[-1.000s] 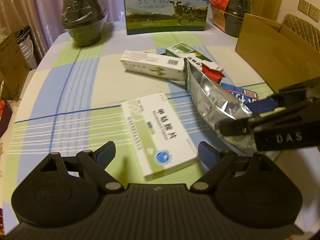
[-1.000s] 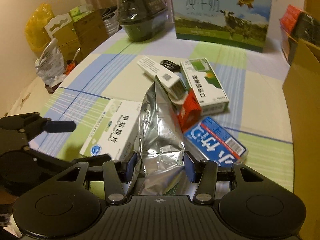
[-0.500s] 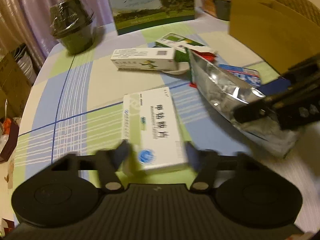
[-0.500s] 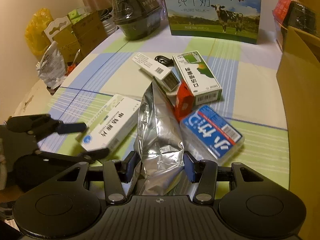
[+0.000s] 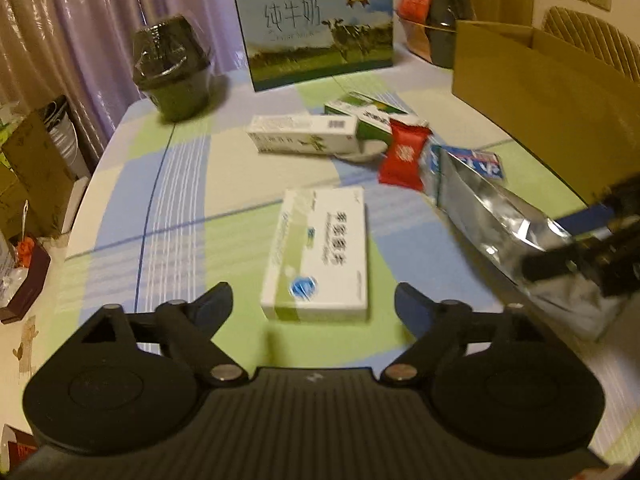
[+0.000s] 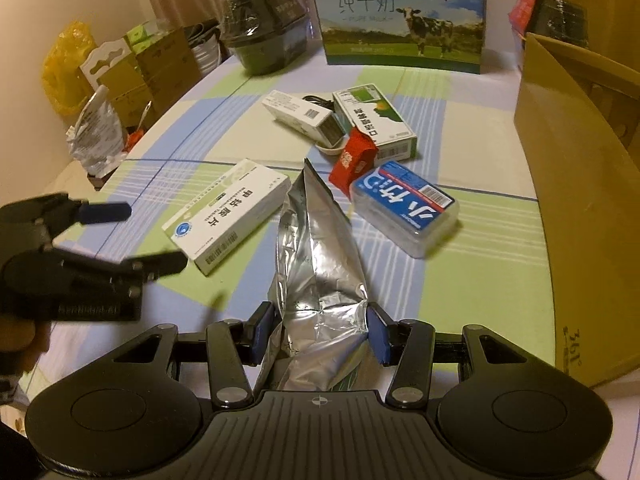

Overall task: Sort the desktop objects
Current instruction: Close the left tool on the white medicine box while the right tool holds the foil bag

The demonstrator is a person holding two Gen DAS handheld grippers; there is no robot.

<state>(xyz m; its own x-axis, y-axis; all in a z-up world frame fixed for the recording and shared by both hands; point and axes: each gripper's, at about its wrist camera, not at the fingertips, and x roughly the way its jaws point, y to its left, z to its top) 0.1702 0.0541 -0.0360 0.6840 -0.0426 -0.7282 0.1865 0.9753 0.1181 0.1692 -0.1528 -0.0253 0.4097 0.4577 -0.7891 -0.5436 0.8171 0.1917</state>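
A white medicine box (image 5: 320, 248) with a blue round logo lies flat on the checked tablecloth (image 5: 180, 208). My left gripper (image 5: 314, 308) is open, and the box's near end sits level with its fingertips with a gap on each side. My right gripper (image 6: 320, 332) is shut on the lower end of a crumpled silver foil bag (image 6: 316, 264), which points away toward the pile. The foil bag (image 5: 492, 220) and right gripper (image 5: 592, 256) appear at the right of the left wrist view. The open left gripper (image 6: 140, 236) shows beside the medicine box (image 6: 232, 212).
Beyond the bag lie a red packet (image 6: 356, 156), a blue-lidded clear box (image 6: 404, 208), a green-white box (image 6: 372, 120), a long white box (image 6: 304, 118) and a black cable (image 6: 318, 101). An open cardboard box (image 6: 580, 180) stands at the right. A milk carton (image 5: 316, 28) and a wrapped dark bowl (image 5: 172, 72) stand at the back.
The left gripper's fingers, narrower half a second ago, now stand wide at the medicine box's near end. The right gripper has drawn the foil bag back, uncovering the red packet.
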